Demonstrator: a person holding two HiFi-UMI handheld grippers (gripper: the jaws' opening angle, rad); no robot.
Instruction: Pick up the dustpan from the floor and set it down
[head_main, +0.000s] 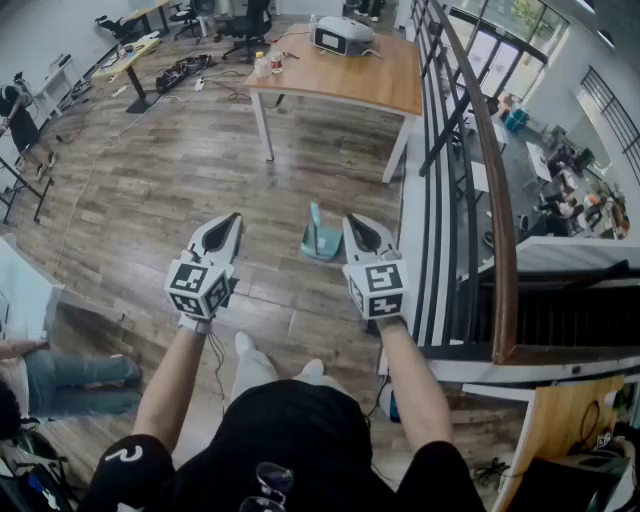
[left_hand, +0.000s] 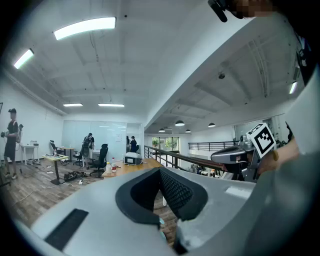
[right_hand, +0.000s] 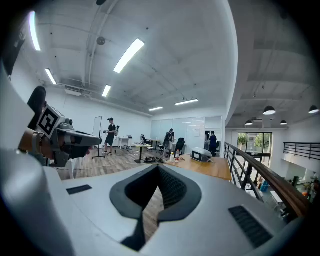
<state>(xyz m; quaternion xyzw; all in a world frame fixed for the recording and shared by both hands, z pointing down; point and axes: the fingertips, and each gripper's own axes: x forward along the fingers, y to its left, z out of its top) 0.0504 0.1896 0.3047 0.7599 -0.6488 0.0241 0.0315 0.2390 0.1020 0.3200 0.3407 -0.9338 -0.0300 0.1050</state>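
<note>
Ahead, dustpan (head_main: 322, 240), beside right hand-held gripper (head_main: 352, 222)

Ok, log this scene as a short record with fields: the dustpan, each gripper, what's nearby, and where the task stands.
dustpan: teal dustpan on the wooden floor, handle standing up, untouched
left gripper: left gripper jaws together, nothing held
right gripper: right gripper jaws together, nothing held
layout: in the head view the dustpan shows between the two grippers, nearer the right one
nearby: wooden table beyond it; railing at the right
task: pickup not yet begun
</note>
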